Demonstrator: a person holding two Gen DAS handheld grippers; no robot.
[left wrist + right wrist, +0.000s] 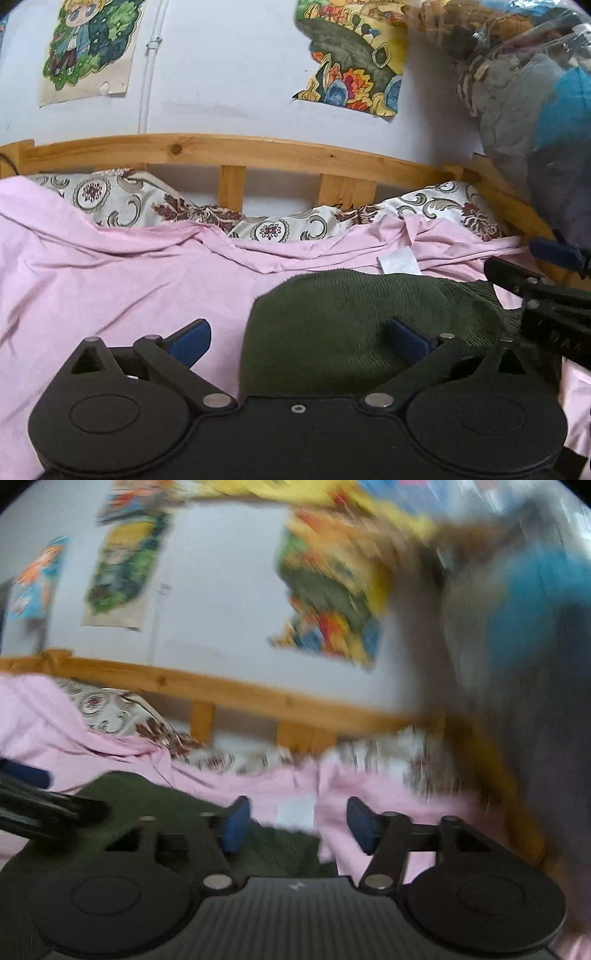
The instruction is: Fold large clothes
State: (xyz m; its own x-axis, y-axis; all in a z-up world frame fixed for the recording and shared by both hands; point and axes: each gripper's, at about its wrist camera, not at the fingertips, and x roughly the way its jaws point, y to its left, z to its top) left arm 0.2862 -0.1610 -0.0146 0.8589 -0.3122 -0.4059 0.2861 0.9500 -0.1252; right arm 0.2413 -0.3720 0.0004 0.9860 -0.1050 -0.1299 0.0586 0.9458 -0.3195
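Observation:
A dark green knit garment (332,325) lies on a pink sheet (110,280) on the bed. My left gripper (301,341) is open above the garment's left edge; its left finger is over the sheet, its right finger over the green knit. My right gripper (299,827) is open and empty over the garment's (147,801) right end, where a white label (295,810) shows on the sheet. That view is blurred. The right gripper also shows in the left wrist view (546,291) at the right. The left gripper's finger (37,805) shows at the left of the right wrist view.
A wooden bed rail (229,151) runs along the far side, with patterned pillows (122,199) in front of it. Posters (354,55) hang on the white wall. Hanging grey and blue clothes (535,110) crowd the right.

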